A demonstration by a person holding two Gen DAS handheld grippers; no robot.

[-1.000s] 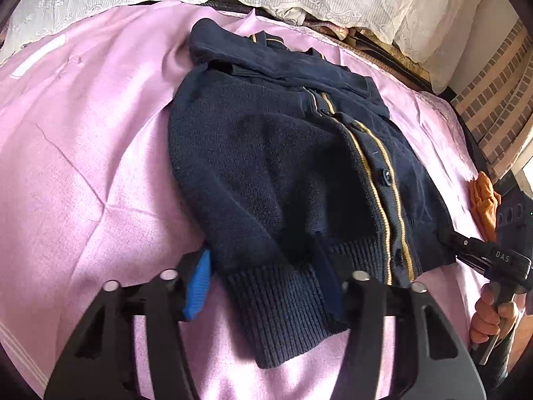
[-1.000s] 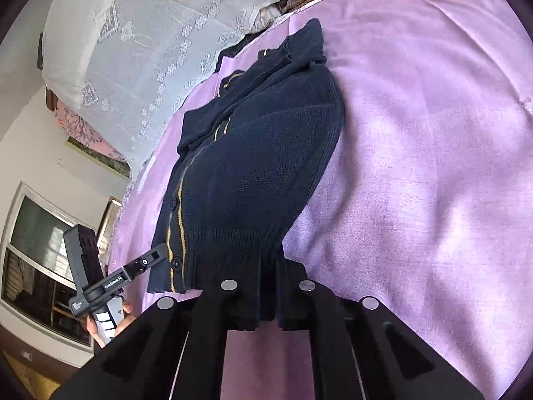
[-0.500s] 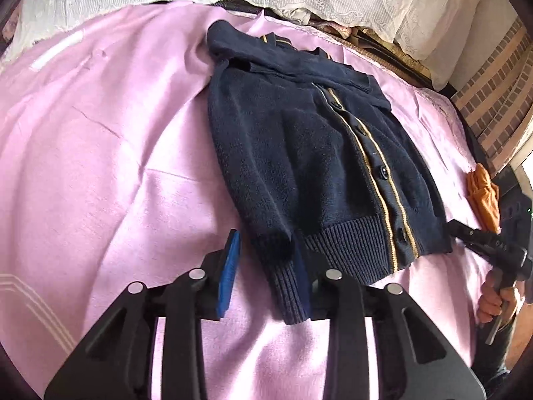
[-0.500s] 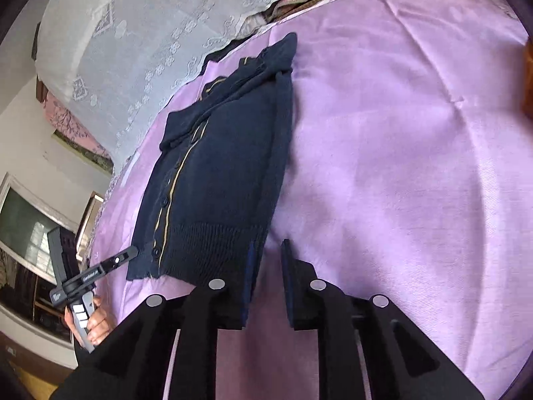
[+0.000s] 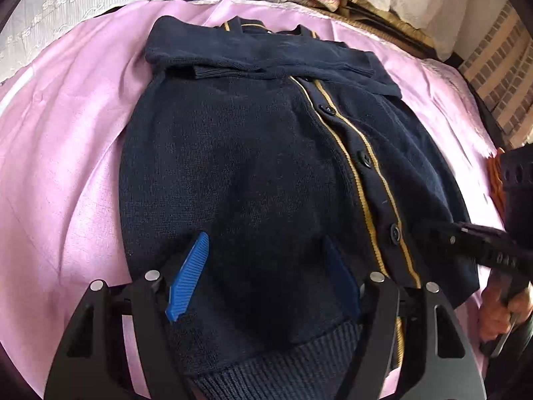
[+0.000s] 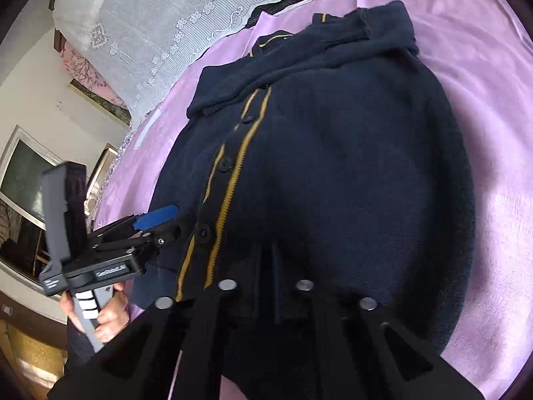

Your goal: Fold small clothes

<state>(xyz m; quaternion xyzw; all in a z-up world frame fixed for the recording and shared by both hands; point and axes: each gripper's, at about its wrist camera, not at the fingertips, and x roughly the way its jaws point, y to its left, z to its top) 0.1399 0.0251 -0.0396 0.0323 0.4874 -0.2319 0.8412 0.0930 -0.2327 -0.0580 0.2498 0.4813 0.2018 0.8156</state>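
Pink sheeting [image 5: 66, 153] is covering the bed, and white lace fabric [image 6: 173, 16] is hanging behind it. On this sheet the navy cardigan [image 5: 253, 173] is lying, buttoned, with its yellow-trimmed placket [image 5: 363, 180] running down the front and the sleeves folded across the chest near the collar.

In the left wrist view, the left gripper [image 5: 263, 276] is hovering over the hem with its fingers spread wide — the blue pad [image 5: 188, 276] is showing on one side, and the knit is lying between and under them, not pinched. In the right wrist view, the right gripper [image 6: 266, 283] is low over the ribbed hem with its fingers narrow; the dark cloth is hiding whether they are really pinching it, so this cannot be told.

The step is probably taking the hem to fold the body upward. The risk is in uneven holds: if one gripper is catching only the top layer, the back layer is staying behind and the fold is coming out twisted. The loose sleeves could also slide off the chest when the hem is lifted quickly.
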